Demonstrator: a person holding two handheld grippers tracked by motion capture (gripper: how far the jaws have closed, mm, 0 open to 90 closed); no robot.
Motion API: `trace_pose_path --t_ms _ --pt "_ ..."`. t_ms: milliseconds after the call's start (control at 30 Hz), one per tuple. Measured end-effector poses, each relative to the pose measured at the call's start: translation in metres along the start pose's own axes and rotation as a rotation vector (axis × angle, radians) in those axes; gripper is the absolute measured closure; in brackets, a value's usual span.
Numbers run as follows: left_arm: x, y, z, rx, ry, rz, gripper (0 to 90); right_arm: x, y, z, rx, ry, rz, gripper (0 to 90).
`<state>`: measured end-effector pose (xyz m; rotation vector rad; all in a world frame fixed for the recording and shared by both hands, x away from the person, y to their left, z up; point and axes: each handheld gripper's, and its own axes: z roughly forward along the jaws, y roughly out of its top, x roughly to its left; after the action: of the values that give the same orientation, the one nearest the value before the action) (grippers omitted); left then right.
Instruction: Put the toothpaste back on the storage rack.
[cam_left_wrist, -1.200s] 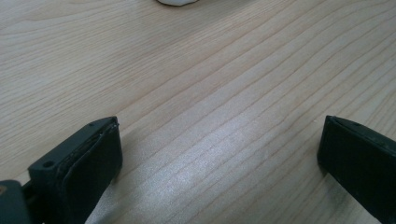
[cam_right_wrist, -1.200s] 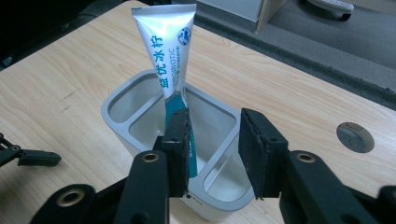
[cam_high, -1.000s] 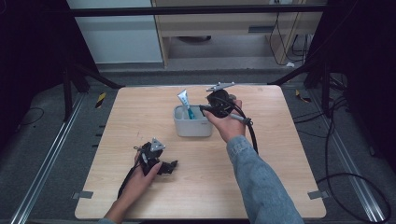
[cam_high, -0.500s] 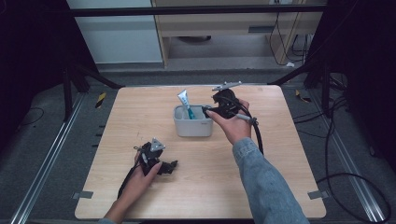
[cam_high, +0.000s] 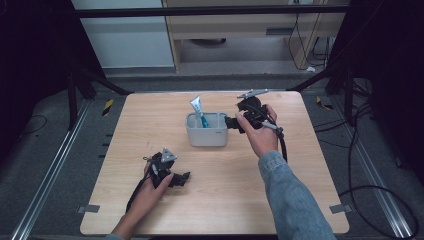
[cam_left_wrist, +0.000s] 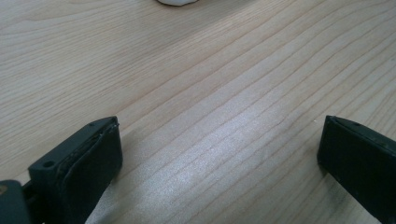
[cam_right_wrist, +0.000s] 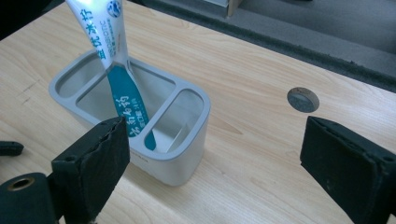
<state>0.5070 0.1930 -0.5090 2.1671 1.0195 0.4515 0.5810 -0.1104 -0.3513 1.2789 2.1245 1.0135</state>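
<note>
Jaws freshly opened, nothing held

My right gripper (cam_high: 235, 121) hovers mid-frame beside the holder (cam_high: 206, 130) (toothpaste tube (cam_right_wrist: 116, 79) inside); left gripper (cam_high: 181, 177) rests open on the desk (cam_high: 300, 165).

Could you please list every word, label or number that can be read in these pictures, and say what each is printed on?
Tube of toothpaste standing in the grey holder: columns of Chinese characters, white on its teal band and teal on its white upper part, too blurred to quote reliably.
Round blue emblem by the tube's top: too small to read.
Holder, table: no text.
</note>
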Motion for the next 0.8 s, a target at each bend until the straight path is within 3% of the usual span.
trace_pose_path --t_ms 133,300,567,800 --pt "0.0 0.0 0.0 0.0 -0.001 -0.001 0.0 -0.003 -0.002 -0.002 0.004 0.004 0.008 8.0" --pt "0.0 0.0 0.0 0.0 -0.001 -0.003 0.0 -0.009 -0.013 -0.003 -0.033 -0.006 -0.014 7.9" --pt "0.0 0.0 0.0 0.004 -0.001 0.002 0.0 -0.024 -0.028 -0.003 -0.056 -0.065 -0.044 7.6" --pt "0.0 0.0 0.0 0.003 -0.001 0.001 0.0 -0.036 -0.045 -0.004 -0.035 -0.092 -0.041 7.7"
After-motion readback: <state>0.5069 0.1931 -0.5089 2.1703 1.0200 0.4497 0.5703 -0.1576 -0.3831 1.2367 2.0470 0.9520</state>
